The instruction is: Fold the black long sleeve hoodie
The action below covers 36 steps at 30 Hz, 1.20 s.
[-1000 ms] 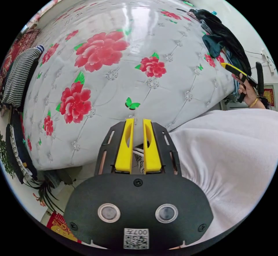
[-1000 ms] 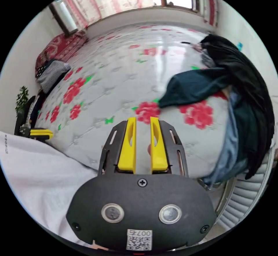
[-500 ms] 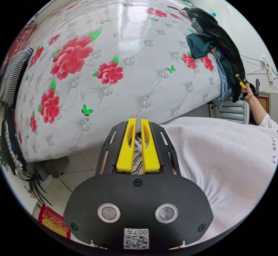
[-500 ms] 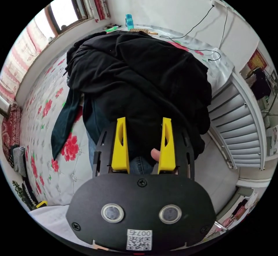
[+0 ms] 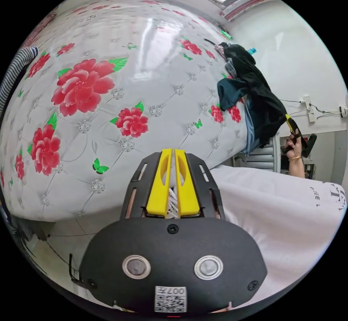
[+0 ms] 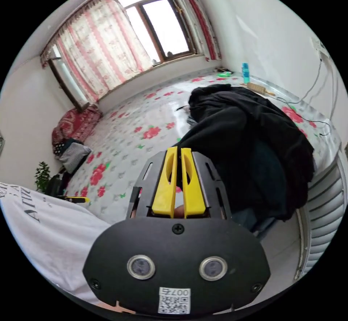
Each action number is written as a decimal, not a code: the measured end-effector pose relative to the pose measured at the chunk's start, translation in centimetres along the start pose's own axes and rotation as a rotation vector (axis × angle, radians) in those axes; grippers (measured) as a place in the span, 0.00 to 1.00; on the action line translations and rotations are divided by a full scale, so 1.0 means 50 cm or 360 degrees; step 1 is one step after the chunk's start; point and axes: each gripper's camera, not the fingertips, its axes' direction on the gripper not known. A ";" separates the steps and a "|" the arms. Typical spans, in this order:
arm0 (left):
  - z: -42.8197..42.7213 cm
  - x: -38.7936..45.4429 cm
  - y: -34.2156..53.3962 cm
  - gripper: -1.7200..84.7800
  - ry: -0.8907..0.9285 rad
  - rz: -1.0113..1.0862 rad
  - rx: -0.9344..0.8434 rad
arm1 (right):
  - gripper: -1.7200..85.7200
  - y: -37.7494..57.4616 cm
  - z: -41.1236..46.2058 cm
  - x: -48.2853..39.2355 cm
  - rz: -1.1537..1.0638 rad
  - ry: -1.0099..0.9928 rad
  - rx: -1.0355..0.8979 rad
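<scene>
The black hoodie (image 6: 253,136) lies heaped on a pile of clothes at the near corner of the flowered bed (image 6: 145,132). My right gripper (image 6: 177,151) has its jaws together at the heap's left edge, with black cloth running up to the tips. In the left gripper view the hoodie (image 5: 259,96) hangs over the bed corner, and a hand holds the right gripper (image 5: 293,127) at its lower edge. Over the bed's front edge my left gripper (image 5: 172,153) is shut with no garment in it.
A teal garment (image 5: 232,92) and blue jeans (image 5: 250,132) lie under the hoodie. A radiator (image 6: 322,205) stands by the bed corner. Folded clothes (image 6: 74,152) sit at the far left. The person's white shirt (image 5: 286,219) is close on the right.
The right gripper's jaws stood open around the black cloth half a second ago and are now together. Its camera has tipped up toward the window. The left view drifted only slightly.
</scene>
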 end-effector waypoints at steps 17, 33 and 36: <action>-0.192 -0.324 0.178 0.05 0.0180 -0.0360 0.0407 | 0.02 0.065 0.308 -0.974 -0.1199 -0.1629 -0.0905; -0.291 -0.374 0.404 0.03 -0.0226 -0.0885 0.0579 | 0.06 0.084 0.426 -0.698 -0.0832 -0.0880 -0.0869; -0.308 -0.292 0.357 0.04 -0.0404 -0.0800 0.0595 | 0.08 0.028 0.418 -0.494 -0.0617 -0.0416 -0.0741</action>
